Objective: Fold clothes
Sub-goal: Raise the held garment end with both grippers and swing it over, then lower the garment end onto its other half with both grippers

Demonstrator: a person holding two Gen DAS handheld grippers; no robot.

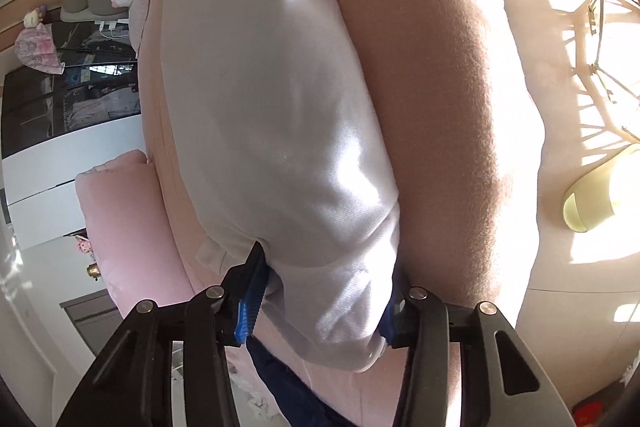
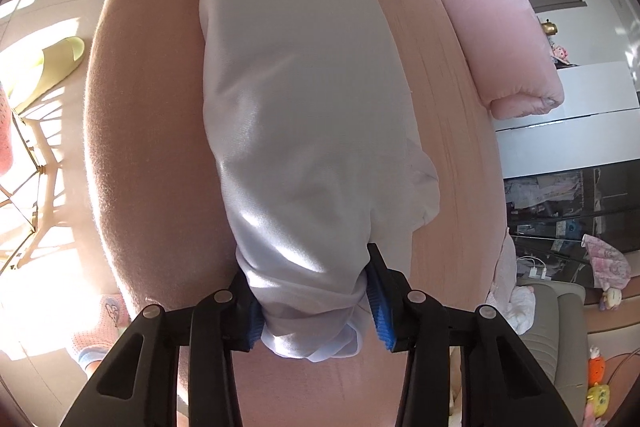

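HOLD: left gripper and right gripper each clamped on opposite ends of white garment, stretched long over the bed, likely to square a fold | DARK BLUE TRIM: identity unclear | SURFACE: pink bed cover, pink pillow beside | ROOM: sunlit tiled floor, green slipper.

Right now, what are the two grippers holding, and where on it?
Both hold one white smooth-fabric garment stretched over the pink bed: left gripper on a bunched end, right gripper on the opposite bunched end.
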